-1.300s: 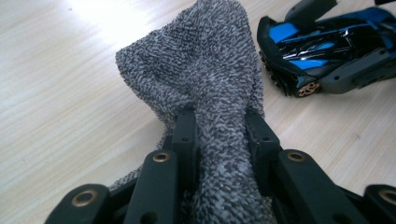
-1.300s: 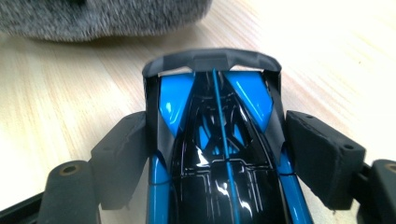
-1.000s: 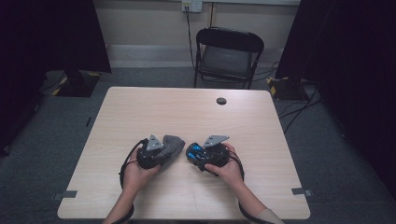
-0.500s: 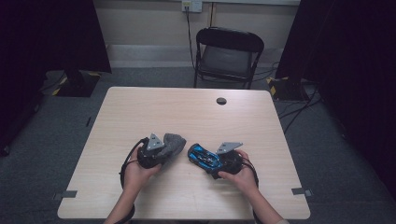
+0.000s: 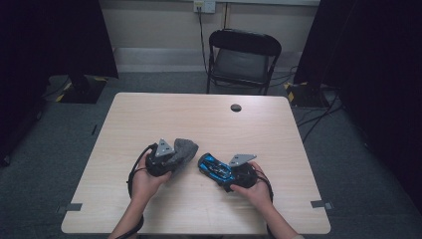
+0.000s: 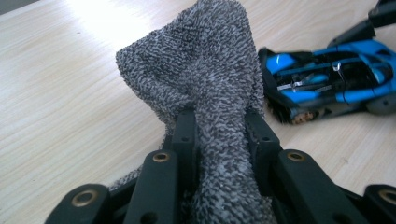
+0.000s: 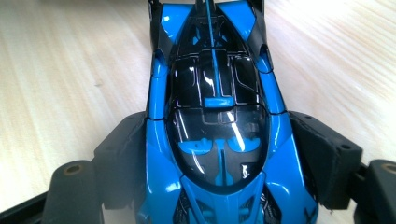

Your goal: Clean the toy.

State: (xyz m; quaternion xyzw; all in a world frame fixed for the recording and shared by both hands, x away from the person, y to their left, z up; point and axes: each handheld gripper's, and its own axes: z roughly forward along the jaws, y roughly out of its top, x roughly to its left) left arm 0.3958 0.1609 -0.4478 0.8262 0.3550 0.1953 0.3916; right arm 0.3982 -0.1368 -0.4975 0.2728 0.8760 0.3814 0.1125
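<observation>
Nubby grey cloth, glossy plastic car

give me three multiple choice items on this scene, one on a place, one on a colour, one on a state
1. Where is the blue and black toy racing car?
A. on the folding chair
B. on the light wooden table, between the right gripper's jaws
C. on the floor

2. What colour is the knitted cloth?
A. speckled grey
B. red
C. yellow

3. How is the left gripper?
A. wide open, holding nothing
B. lying unheld
C. shut on the cloth

Key: 1 B, jaws flank the car's sides; 2 A, grey knit shows close up; 3 C, both jaws pinch the cloth.
</observation>
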